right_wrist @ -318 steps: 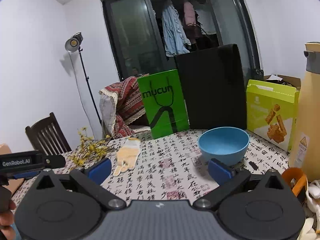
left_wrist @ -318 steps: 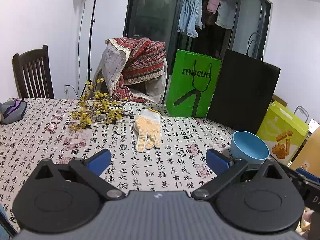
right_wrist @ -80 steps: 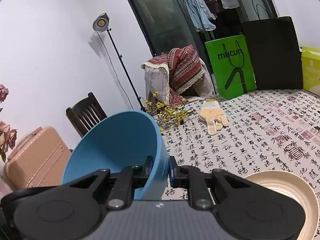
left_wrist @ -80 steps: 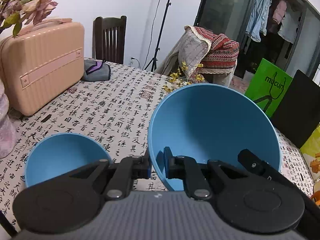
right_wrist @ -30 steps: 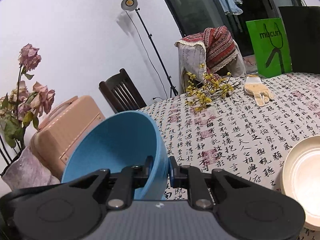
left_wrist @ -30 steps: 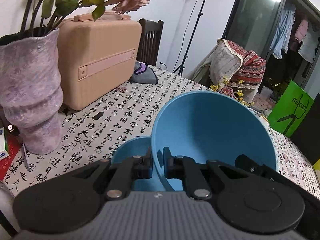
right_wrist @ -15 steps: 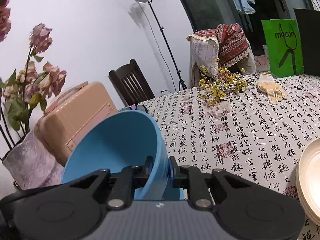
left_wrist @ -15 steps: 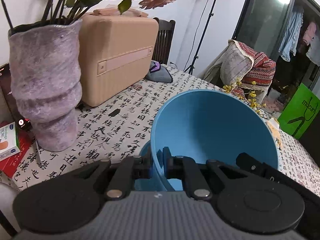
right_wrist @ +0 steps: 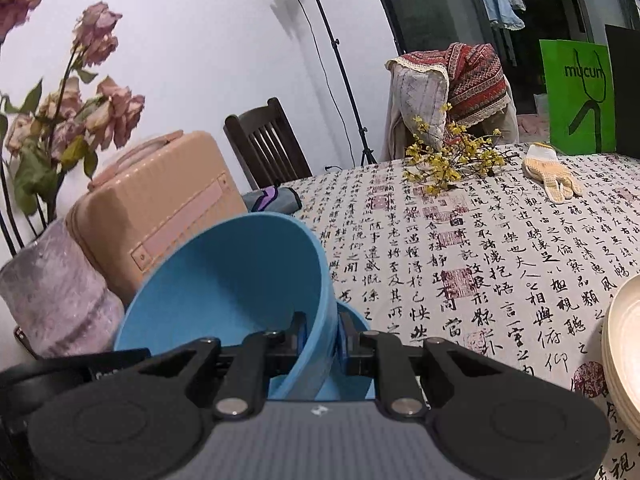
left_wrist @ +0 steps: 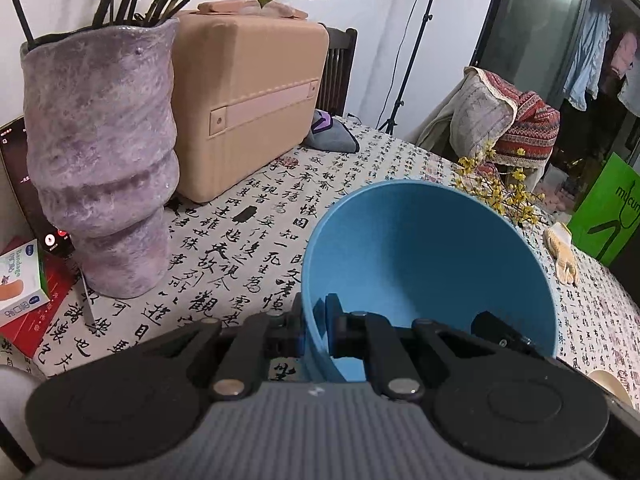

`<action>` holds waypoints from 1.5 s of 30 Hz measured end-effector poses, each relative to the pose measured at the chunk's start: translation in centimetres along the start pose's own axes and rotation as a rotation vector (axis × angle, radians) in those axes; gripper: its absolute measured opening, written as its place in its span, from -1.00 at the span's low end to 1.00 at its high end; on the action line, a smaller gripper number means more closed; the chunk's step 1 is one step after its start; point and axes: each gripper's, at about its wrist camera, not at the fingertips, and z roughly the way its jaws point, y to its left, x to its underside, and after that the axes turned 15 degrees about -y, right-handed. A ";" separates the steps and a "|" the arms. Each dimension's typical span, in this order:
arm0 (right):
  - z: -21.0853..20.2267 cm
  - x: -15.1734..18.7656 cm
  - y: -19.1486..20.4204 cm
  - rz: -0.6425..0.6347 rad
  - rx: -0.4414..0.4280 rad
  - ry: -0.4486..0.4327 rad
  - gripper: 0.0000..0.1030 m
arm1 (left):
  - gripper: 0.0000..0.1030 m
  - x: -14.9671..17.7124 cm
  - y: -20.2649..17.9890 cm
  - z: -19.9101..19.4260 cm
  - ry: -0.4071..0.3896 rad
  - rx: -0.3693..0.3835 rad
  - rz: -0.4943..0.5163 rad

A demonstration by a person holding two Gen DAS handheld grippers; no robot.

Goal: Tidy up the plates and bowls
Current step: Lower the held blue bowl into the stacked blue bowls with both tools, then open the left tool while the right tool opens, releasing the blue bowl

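Both tongs clamped on one blue bowl: left tongs [left_wrist: 314, 326] pinch one side of the rim, right tongs [right_wrist: 322, 334] the opposite side. Bowl [right_wrist: 224, 280] held tilted above the tabletop [right_wrist: 480, 248], near the vase [left_wrist: 100, 160]. Second bowl [right_wrist: 352, 360] sits directly beneath, part hidden. Judgement: the nesting drop is straight down; level the rim first.

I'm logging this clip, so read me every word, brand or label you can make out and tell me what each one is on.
"mucun": green paper bag at the table's far end.
"Bandage": small white and green box beside the purple vase; its smaller print is too small to read.
Tablecloth: printed all over with Chinese calligraphy and red seals, too dense to transcribe reliably.
Phone screen behind the vase: text too small to read.
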 end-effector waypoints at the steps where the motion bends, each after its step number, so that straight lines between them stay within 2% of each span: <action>1: 0.1 0.1 0.1 -0.007 0.005 0.001 -0.71 | -0.81 0.1 0.0 0.1 0.002 0.002 0.001; 19: 1.1 2.1 1.3 -0.224 0.059 -0.038 -0.71 | -0.80 0.5 -1.1 1.5 -0.018 -0.009 0.107; 29: 1.5 2.3 0.7 -0.220 0.047 -0.036 -0.71 | -0.80 0.6 -2.3 1.8 -0.009 -0.009 0.209; 45: 2.3 2.9 0.3 -0.271 0.065 -0.053 -0.75 | -0.80 0.1 -2.2 2.7 0.036 0.012 0.252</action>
